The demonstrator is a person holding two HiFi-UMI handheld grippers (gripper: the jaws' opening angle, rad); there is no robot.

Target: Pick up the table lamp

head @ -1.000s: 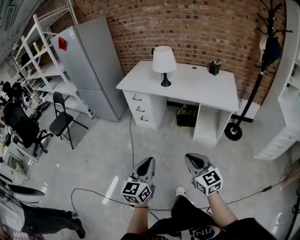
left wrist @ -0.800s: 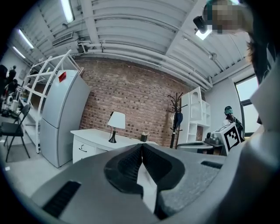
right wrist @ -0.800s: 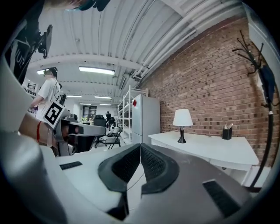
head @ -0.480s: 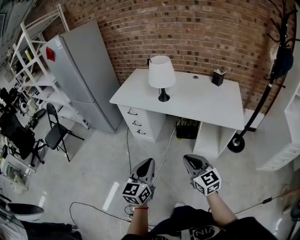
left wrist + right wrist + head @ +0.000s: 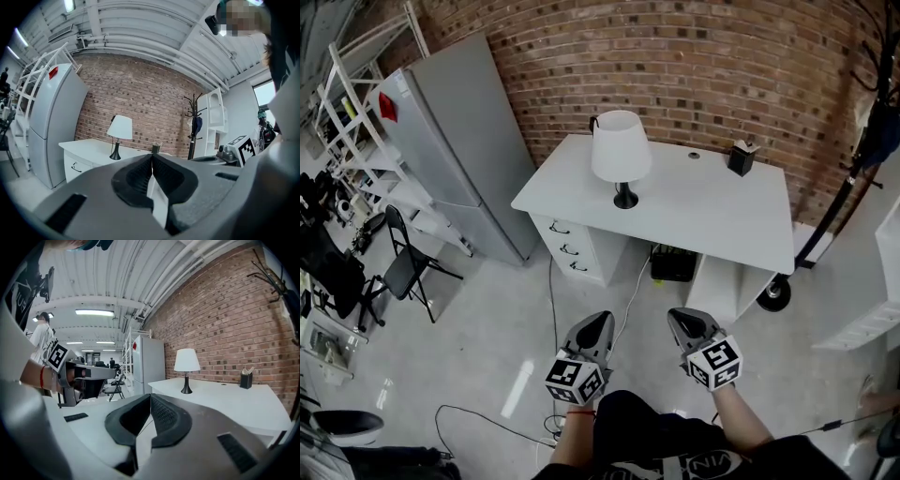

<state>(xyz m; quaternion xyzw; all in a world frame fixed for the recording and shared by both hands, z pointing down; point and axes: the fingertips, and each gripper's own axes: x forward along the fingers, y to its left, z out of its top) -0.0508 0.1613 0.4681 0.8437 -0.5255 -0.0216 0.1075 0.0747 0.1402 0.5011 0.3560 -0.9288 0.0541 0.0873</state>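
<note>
A table lamp (image 5: 621,157) with a white shade and a black stem and foot stands upright on the left part of a white desk (image 5: 712,211) against a brick wall. It also shows in the left gripper view (image 5: 119,133) and in the right gripper view (image 5: 186,366). My left gripper (image 5: 596,325) and right gripper (image 5: 682,322) are side by side over the floor, well short of the desk, both pointing toward it. Each has its jaws shut with nothing between them.
A black pen holder (image 5: 741,156) stands at the desk's back right. A grey fridge (image 5: 450,141) and white shelving (image 5: 356,122) are to the left, with a folding chair (image 5: 405,272). Cables (image 5: 551,309) trail over the floor. A coat stand (image 5: 839,178) is at the right.
Both grippers have moved forward toward the desk; the desk and lamp show larger and nearer in the head view. The jaws stay shut.
</note>
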